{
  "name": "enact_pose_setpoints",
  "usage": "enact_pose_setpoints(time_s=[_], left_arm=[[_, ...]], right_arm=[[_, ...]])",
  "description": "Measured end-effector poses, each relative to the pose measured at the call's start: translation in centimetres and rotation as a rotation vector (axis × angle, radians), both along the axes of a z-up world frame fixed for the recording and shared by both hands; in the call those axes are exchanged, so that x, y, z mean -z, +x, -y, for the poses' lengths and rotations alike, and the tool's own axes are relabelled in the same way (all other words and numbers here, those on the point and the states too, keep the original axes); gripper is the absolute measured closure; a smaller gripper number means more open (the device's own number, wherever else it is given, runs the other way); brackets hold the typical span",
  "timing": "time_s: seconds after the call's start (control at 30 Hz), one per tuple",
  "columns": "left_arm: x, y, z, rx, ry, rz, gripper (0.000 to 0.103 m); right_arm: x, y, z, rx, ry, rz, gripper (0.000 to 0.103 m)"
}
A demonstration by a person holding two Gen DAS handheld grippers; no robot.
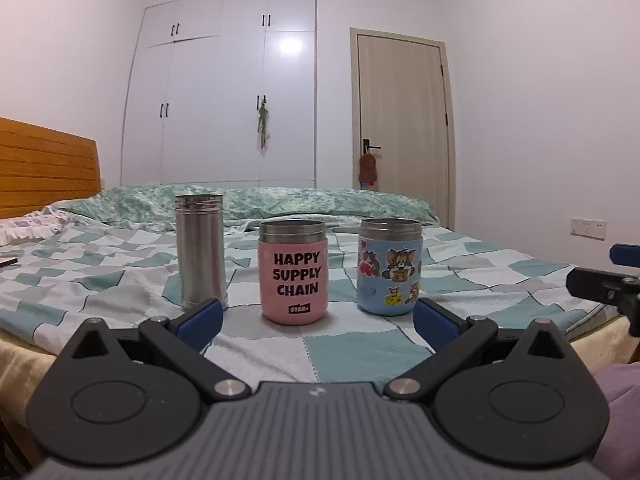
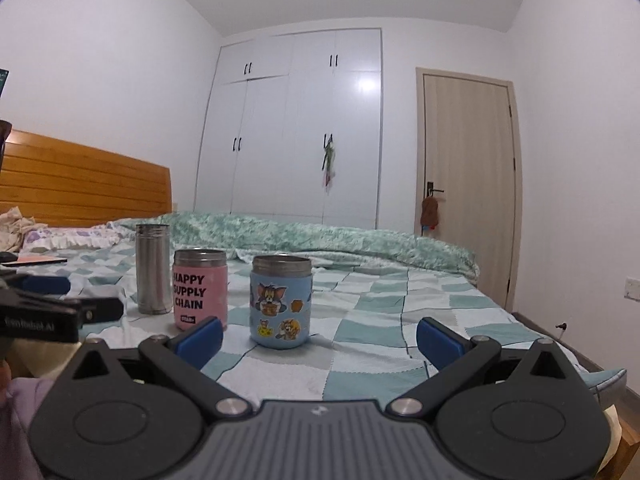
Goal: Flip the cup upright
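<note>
- Cups stand in a row of three on the checked bedspread (image 1: 352, 352), all upright with their open metal rims up — none lies on its side.
- Left gripper (image 1: 316, 320) hovers low over the near edge of the bed, its blue-padded fingers spread wide with nothing between them; the pink cup (image 1: 293, 271) sits just beyond, centred in the gap.
- Right gripper (image 2: 319, 334) is likewise spread and empty, with the blue cup (image 2: 281, 301) just past its left finger.
- In the left wrist view the right gripper's tip shows at the right edge; in the right wrist view the left gripper shows at the left edge.
- Pink cup reads "HAPPY SUPPLY CHAIN"; the blue cup (image 1: 390, 266), covered in cartoon stickers, stands near it on the right, apart from it.
- Steel cup (image 1: 201, 250) — taller and narrower — stands to the left of the pink one, slightly farther back.
- Behind the row a green quilt (image 1: 280, 202) lies bunched across the bed.
- Wooden headboard (image 2: 80, 178) is at far left.
- White wardrobe (image 1: 224, 92) and a closed door (image 1: 402, 120) fill the far wall.
</note>
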State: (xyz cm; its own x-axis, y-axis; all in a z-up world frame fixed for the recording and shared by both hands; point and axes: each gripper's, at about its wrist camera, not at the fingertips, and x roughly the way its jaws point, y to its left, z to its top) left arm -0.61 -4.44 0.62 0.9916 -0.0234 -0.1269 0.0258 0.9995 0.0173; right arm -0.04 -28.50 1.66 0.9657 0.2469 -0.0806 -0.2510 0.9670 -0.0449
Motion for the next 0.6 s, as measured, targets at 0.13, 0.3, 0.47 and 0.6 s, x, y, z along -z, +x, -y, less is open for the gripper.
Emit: enact_pose_setpoints(time_s=[0.13, 0.3, 0.47, 0.6], left_arm=[[0.03, -0.38, -0.10, 0.005, -0.010, 0.015, 0.000], [0.09, -0.44, 0.25, 0.015, -0.002, 0.020, 0.000], [0.12, -0.38, 0.34, 0.018, -0.001, 0.019, 0.000], [0.16, -0.39, 0.38, 0.017, 0.001, 0.022, 0.000]], right_arm=[[0.12, -0.09, 0.43, 0.012, 0.018, 0.000, 0.000], [0.20, -0.31, 0.68, 0.020, 0.026, 0.000, 0.000], [0.33, -0.69, 0.77, 0.021, 0.024, 0.001, 0.000], [0.35, -0.75, 0.65, 0.024, 0.019, 0.002, 0.000]])
